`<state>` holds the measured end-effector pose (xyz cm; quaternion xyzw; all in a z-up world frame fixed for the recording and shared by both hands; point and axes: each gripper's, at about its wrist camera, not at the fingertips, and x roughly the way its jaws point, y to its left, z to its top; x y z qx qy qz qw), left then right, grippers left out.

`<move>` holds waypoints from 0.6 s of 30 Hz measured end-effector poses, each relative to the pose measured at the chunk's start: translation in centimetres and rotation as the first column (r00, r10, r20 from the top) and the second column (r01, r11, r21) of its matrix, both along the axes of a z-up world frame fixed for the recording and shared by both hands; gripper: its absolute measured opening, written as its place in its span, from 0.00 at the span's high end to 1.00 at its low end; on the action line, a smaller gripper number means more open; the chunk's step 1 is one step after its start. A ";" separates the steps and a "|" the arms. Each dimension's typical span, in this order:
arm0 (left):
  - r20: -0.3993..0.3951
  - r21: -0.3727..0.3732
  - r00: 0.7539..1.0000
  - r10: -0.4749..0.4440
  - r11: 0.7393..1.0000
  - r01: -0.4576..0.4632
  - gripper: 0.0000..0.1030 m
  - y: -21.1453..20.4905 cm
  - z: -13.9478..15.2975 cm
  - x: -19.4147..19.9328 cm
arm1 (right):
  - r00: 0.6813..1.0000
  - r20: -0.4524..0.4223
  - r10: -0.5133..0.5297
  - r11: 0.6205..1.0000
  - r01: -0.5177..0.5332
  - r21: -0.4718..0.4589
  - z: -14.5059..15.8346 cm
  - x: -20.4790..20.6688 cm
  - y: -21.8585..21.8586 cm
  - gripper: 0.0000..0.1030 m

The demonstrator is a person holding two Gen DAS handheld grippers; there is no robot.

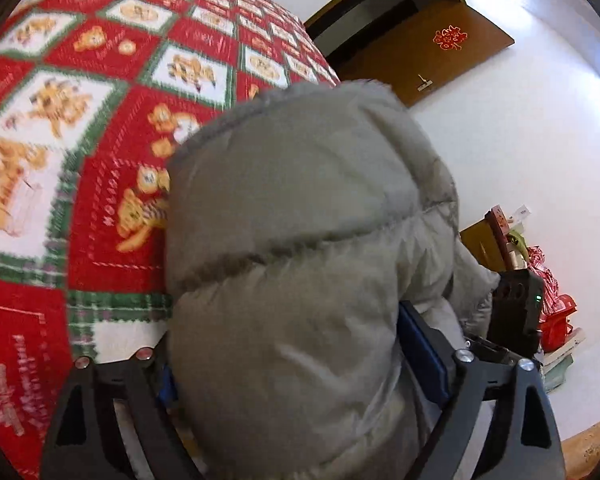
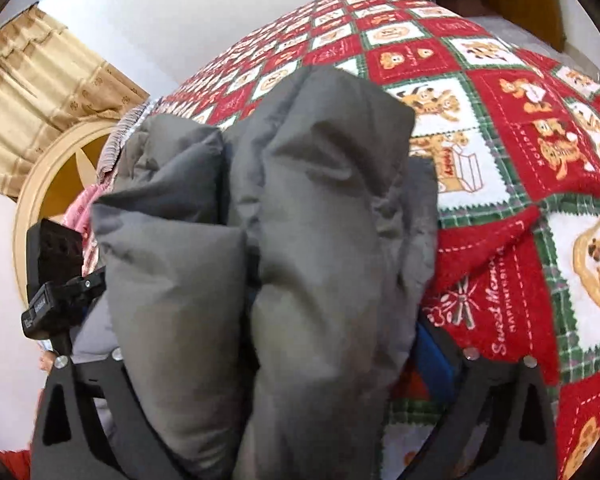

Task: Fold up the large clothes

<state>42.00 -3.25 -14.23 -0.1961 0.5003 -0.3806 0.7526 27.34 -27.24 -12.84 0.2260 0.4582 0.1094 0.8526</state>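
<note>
A thick grey puffer jacket (image 1: 300,200) lies bunched on a bed covered by a red, white and green patchwork blanket (image 1: 100,80). My left gripper (image 1: 288,332) stands wide, and the jacket's padded bulk fills the gap and brushes the blue pads (image 1: 424,344). The right wrist view shows the same jacket (image 2: 320,180) as two upright folds on the blanket (image 2: 500,120). My right gripper (image 2: 264,336) is spread wide around them; its right pad (image 2: 434,360) sits beside the cloth, and the other is hidden. Each gripper's black body shows in the other's view (image 1: 516,308) (image 2: 56,272).
A brown door (image 1: 432,52) with a red emblem stands open beyond the bed. Red bags and boxes (image 1: 552,304) pile against the white wall. A tan curtain (image 2: 28,92) and a round wooden frame (image 2: 48,168) are at the left, with pink striped cloth (image 2: 84,208) near the jacket.
</note>
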 end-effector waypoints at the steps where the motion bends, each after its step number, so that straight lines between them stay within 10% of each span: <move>1: 0.032 0.019 0.999 -0.004 1.000 0.004 0.11 -0.3 0.2 -0.6 | 1.000 0.003 0.003 0.999 -0.002 -0.034 0.1 -0.3 0.6 0.07; 8: 0.101 0.114 0.994 -0.048 0.993 0.036 0.13 -1.5 1.2 -4.0 | 0.999 0.008 -0.035 0.999 0.035 -0.016 0.7 -3.9 3.3 0.54; 10: 0.120 0.109 0.991 -0.052 0.993 0.039 0.27 -1.6 1.8 -5.4 | 0.999 0.027 -0.045 0.997 0.046 -0.069 1.6 -4.6 4.4 0.63; 18: 0.124 -0.069 0.988 -0.096 0.992 0.105 0.37 -4.1 8.9 -8.4 | 0.981 0.180 -0.067 0.992 0.085 -0.098 9.9 -9.9 2.5 0.67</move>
